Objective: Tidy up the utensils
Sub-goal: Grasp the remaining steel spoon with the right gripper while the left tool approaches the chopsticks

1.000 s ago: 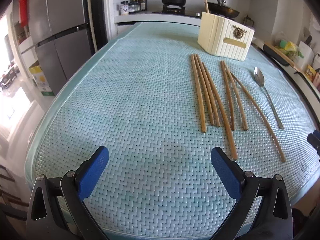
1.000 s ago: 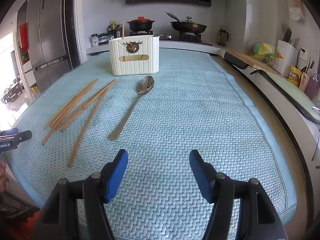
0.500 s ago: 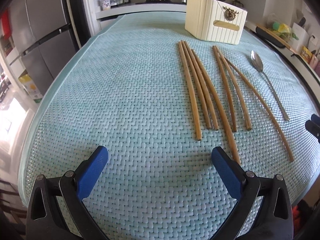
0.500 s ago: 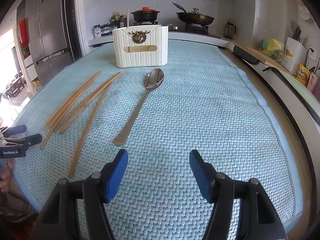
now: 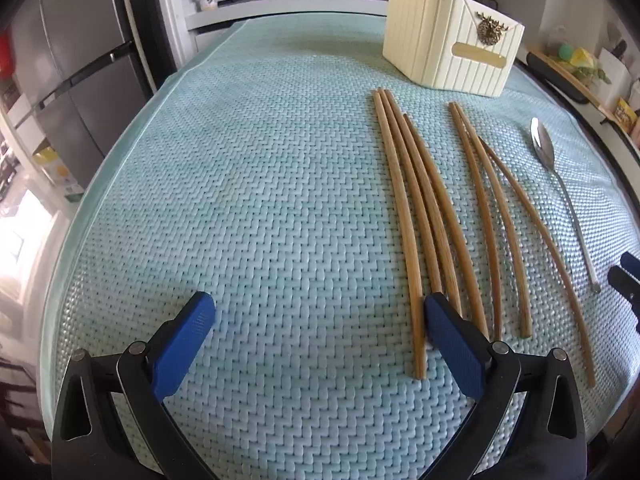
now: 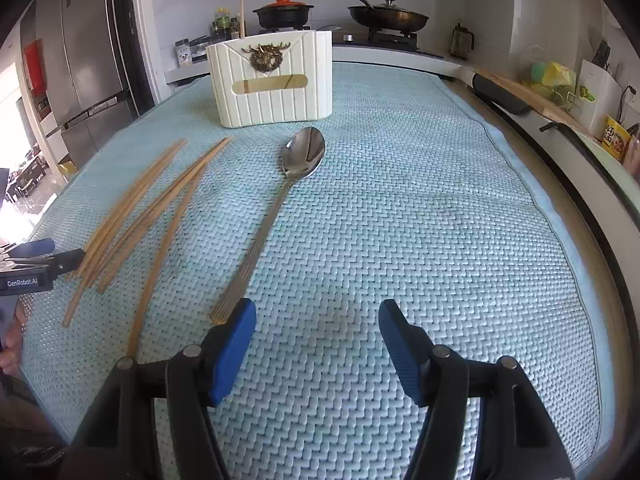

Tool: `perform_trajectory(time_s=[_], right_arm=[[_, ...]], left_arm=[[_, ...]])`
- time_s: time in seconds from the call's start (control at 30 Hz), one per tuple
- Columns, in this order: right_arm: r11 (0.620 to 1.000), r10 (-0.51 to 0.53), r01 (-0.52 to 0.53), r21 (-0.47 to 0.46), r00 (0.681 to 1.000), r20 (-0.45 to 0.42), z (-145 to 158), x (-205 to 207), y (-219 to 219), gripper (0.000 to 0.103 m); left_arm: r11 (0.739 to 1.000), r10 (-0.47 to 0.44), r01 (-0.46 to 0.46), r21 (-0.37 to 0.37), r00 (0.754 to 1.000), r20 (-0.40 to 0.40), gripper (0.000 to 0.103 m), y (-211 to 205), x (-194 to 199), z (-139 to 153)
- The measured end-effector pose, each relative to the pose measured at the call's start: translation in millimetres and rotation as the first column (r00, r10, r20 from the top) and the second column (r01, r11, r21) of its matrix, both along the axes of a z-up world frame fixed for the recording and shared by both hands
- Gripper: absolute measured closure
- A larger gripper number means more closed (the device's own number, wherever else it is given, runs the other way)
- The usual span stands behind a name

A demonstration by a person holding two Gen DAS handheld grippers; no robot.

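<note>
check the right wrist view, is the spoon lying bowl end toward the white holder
Yes, the spoon lies on the mat with its bowl near the white holder and its handle end toward the camera.

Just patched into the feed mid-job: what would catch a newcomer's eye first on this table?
Loose wooden chopsticks lie fanned on the pale green woven mat, with a single metal spoon beside them. At the far end stands a cream ribbed utensil holder with a brass emblem, one stick already poking out of it. Both the left gripper and right gripper hover open and empty at the near ends.
</note>
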State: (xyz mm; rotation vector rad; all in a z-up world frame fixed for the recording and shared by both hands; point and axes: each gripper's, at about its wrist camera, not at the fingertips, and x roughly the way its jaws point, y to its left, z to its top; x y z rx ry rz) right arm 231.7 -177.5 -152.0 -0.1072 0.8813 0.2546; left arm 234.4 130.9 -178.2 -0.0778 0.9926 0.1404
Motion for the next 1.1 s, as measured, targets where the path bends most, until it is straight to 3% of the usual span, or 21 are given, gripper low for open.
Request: perform_trajectory(time_s=[0.33,0.6,0.7,0.8,0.9,0.97,1.03,1.1], right_arm=[[1.0,-0.014,0.013,-0.026,0.999,-0.033,-6.8,37.9,12.3,0.037],[0.999,-0.02,0.017,-0.05,0.998,-0.056,-10.1,75.7,28.5,0.022],[0.999,-0.029,0.025,-0.048,0.996,-0.08,-8.4,91.4,35.6,0.022],[0.997,-0.079,0.081,0.007,0.99,-0.114,-2.3,97.6,27.7,0.022],[0.978,-0.156,0.169,0.124,0.981,-0.111,8.1,94.7,13.4,0.022],[0.975,-0.144,0.161,0.153,0.983,-0.118,8.8,101.7,21.1,0.022],[0.987,-0.11,0.125,0.102,0.984,-0.137,0.5,115.9,41.4,0.022],[0.994,-0.109,0.11,0.008,0.989,-0.098,-3.1,126.0,61.0,0.022]], left_arm=[[1.0,0.0,0.0,0.007,0.999,0.034,0.0,8.3,41.4,-2.5],[1.0,-0.021,0.021,0.002,0.999,0.036,0.0,16.8,72.5,-1.8],[0.999,-0.034,0.034,0.001,0.999,0.034,0.0,15.2,82.0,-0.6],[0.998,-0.057,0.057,0.0,0.998,0.039,0.0,15.8,85.1,-0.3],[0.998,-0.06,0.06,0.0,0.997,0.042,0.0,16.4,84.1,0.1],[0.998,-0.06,0.06,0.0,0.997,0.043,0.0,16.7,85.7,-0.2],[0.998,-0.058,0.058,-0.001,0.997,0.041,0.0,16.2,87.8,0.1],[0.998,-0.06,0.06,0.002,0.997,0.04,0.0,16.3,92.3,0.6]])
